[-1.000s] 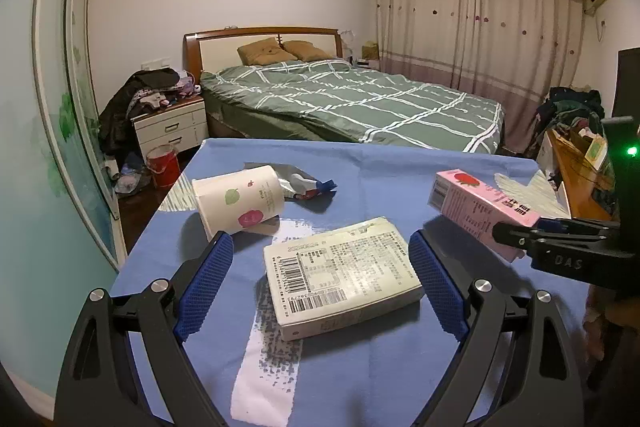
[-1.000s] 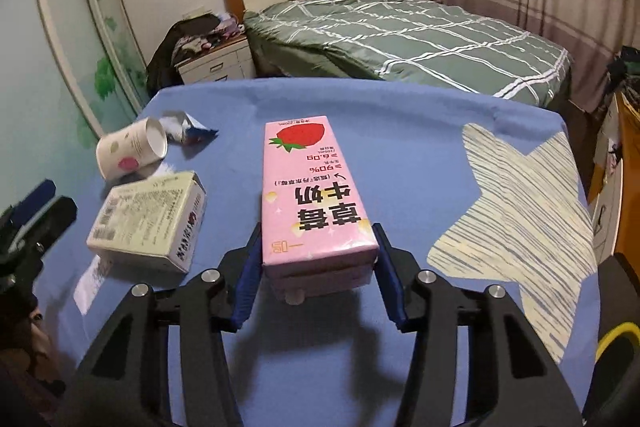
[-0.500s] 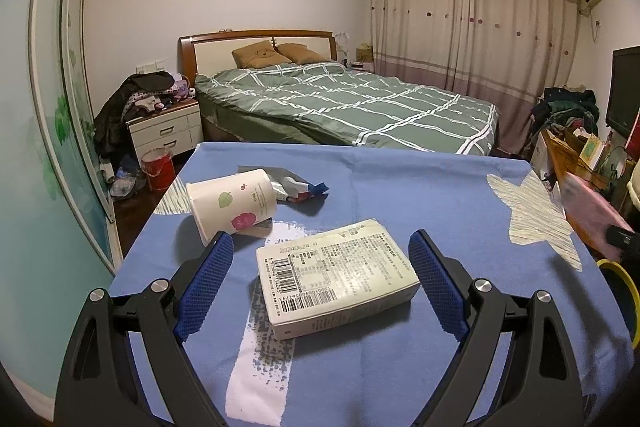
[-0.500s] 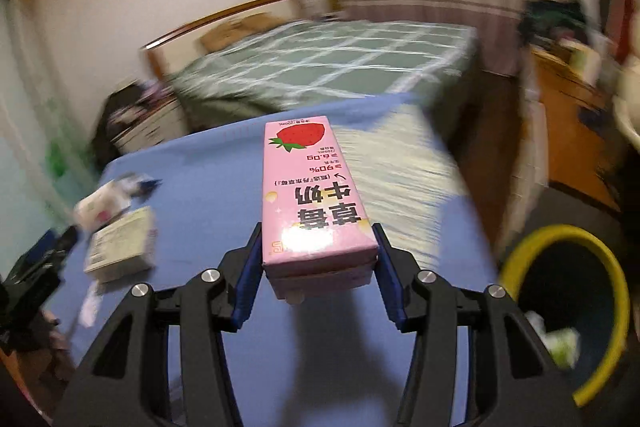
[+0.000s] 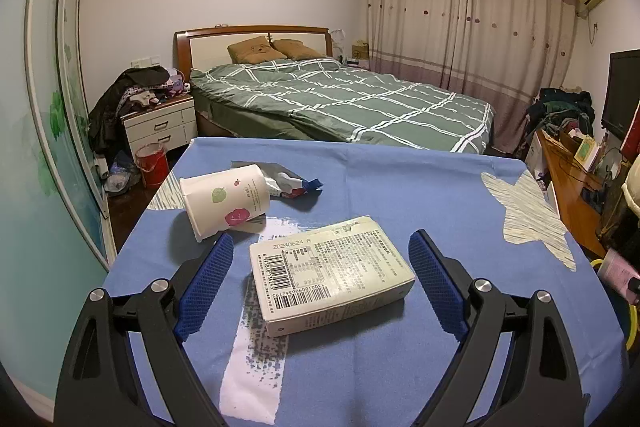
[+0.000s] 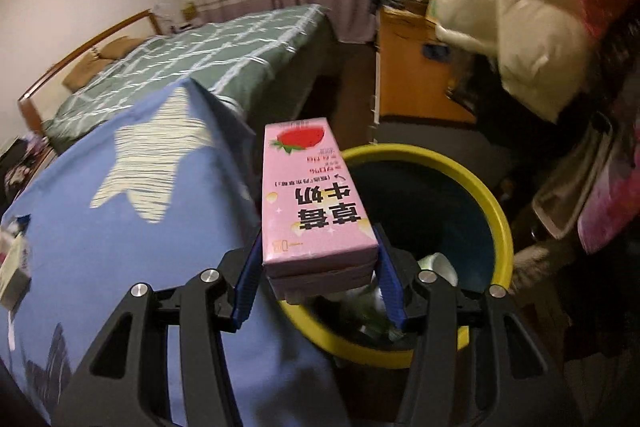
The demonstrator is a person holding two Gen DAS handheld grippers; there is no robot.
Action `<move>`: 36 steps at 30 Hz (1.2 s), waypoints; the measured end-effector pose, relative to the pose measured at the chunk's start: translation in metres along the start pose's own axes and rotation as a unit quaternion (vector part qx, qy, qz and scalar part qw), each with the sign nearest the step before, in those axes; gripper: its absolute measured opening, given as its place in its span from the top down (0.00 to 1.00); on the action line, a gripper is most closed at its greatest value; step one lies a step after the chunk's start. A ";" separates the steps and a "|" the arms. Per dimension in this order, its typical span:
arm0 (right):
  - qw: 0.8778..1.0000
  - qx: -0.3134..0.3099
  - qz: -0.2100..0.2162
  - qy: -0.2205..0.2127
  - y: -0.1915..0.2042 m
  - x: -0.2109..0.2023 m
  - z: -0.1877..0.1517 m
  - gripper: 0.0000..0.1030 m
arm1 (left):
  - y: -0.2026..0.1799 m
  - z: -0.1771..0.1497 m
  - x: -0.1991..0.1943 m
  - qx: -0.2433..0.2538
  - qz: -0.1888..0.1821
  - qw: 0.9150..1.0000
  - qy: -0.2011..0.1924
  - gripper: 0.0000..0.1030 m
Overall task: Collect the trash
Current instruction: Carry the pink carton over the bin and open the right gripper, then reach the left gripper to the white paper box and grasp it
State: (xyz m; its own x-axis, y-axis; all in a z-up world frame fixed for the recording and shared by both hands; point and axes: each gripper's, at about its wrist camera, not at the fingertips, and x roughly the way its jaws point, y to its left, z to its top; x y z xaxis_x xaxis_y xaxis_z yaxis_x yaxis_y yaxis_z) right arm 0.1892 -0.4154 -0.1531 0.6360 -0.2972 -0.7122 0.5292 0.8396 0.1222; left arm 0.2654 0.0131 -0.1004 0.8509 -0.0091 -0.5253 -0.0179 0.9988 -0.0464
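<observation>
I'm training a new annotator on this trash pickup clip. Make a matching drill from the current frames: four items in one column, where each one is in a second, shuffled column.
Items:
1. pink strawberry milk carton
2. white box with barcode
3. paper cup
4. crumpled wrapper

Places:
A. lying on its side on the blue tablecloth
B. flat on the cloth between the open left gripper's fingers
C. clamped in the right gripper, near the yellow-rimmed bin
D. just behind the cup, on the cloth

Pairs: 1-C, 2-B, 3-A, 4-D
</observation>
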 end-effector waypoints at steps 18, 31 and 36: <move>0.996 -0.007 0.090 -0.006 0.006 0.007 -0.009 0.37 | 0.010 -0.012 0.036 -0.031 -0.019 0.995 0.097 0.14; 0.995 0.002 0.104 0.007 0.014 0.007 -0.007 0.36 | -0.052 -0.033 0.040 0.038 -0.147 0.975 0.162 0.11; 0.994 -0.001 0.108 0.003 0.015 0.006 -0.007 0.36 | -0.077 -0.018 0.010 0.092 -0.138 0.979 0.119 0.14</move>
State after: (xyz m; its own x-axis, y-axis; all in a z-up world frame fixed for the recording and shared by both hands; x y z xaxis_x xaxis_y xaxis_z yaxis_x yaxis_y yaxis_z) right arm 0.1970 -0.4016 -0.1603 0.7310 -0.1070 -0.6740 0.3795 0.8846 0.2712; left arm 0.2652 -0.0646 -0.1175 0.6625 -0.2684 -0.6993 0.3090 0.9484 -0.0712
